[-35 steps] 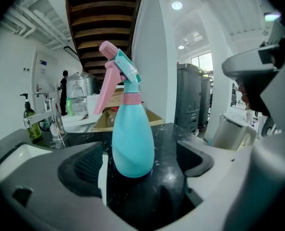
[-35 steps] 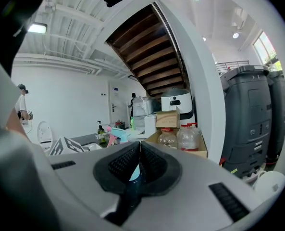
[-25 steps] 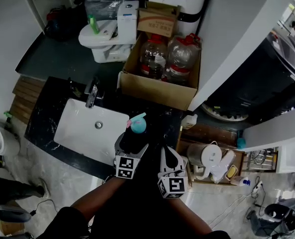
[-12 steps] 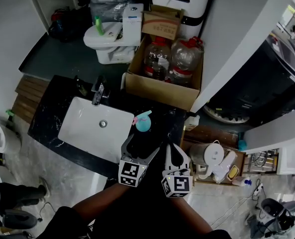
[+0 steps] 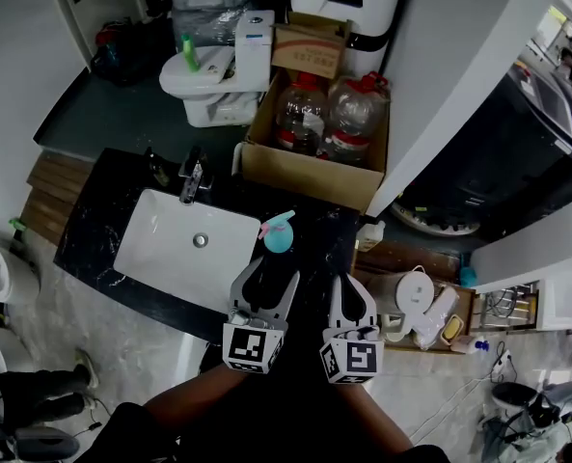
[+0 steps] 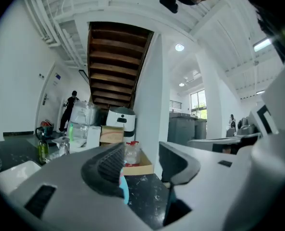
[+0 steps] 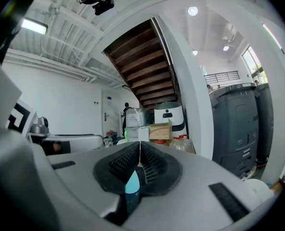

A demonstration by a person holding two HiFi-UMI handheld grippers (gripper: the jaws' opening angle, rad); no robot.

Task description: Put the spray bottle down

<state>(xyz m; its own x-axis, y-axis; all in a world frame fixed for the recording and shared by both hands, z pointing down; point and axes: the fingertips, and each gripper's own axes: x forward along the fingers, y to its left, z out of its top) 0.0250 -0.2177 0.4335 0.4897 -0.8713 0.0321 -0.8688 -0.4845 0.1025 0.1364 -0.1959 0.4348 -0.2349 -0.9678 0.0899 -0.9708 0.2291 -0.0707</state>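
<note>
The spray bottle, blue with a pink trigger, stands upright on the black counter just right of the sink. My left gripper is on the near side of the bottle, apart from it. Its jaws are closing with a gap still between them, and nothing is in that gap. In the left gripper view a sliver of the blue bottle shows low beside the left jaw. My right gripper is beside it, shut on nothing. The right gripper view shows the bottle beyond its closed pads.
A white sink basin with a faucet lies left of the bottle. Behind the counter stands a cardboard box with two water jugs. Farther back is a toilet. A white kettle sits at the lower right.
The left gripper's wide jaws were round the bottle; it has drawn back toward me and its jaws have narrowed. The right gripper moved back a little. The bottle stays on the counter.
</note>
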